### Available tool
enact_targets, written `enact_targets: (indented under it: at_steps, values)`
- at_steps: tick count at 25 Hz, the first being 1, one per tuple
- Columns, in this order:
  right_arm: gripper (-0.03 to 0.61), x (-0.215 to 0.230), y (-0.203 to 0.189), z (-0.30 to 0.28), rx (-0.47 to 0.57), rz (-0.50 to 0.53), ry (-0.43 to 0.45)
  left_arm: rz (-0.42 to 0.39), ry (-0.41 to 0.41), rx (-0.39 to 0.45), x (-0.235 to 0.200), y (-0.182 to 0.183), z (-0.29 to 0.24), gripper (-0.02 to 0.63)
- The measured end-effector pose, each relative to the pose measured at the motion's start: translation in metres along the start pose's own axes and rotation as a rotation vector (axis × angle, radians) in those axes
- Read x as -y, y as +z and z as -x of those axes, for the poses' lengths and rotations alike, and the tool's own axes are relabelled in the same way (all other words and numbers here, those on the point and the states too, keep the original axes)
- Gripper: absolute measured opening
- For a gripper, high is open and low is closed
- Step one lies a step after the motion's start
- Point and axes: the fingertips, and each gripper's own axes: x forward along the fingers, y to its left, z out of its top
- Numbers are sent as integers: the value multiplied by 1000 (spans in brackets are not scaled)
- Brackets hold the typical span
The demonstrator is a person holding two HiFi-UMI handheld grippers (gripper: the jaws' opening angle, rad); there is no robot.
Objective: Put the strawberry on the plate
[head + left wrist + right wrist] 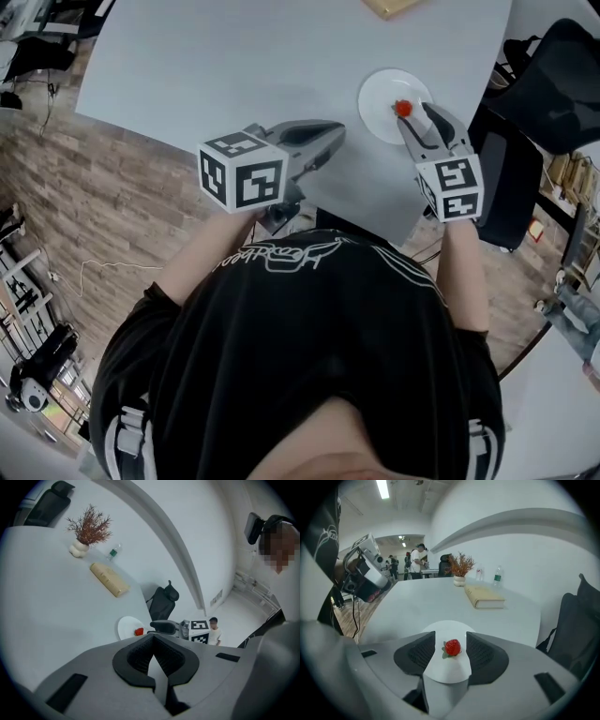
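Over on the white plate [375,94], the strawberry [452,647] sits between the right gripper's [415,117] wide-open jaws, with the pads clear of it on both sides. Left gripper [153,654] hangs by the table [234,66] edge, jaws together, holding nothing.
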Motion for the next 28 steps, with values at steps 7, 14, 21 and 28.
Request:
enact_targets:
  at_steps: [7, 14, 21, 28]
  values:
    - [172, -24, 41, 70, 143, -45, -50, -108, -25, 24, 45, 0, 26, 6]
    - [170, -59, 61, 144, 331, -185, -67, -208, -59, 54, 89, -7, 56, 6]
    - [54, -121, 86, 218, 478, -201, -86, -297, -112, 82, 141, -23, 101, 6]
    - [14, -181, 82, 253, 493, -201, -63, -373, -155, 82, 179, -52, 136, 6]
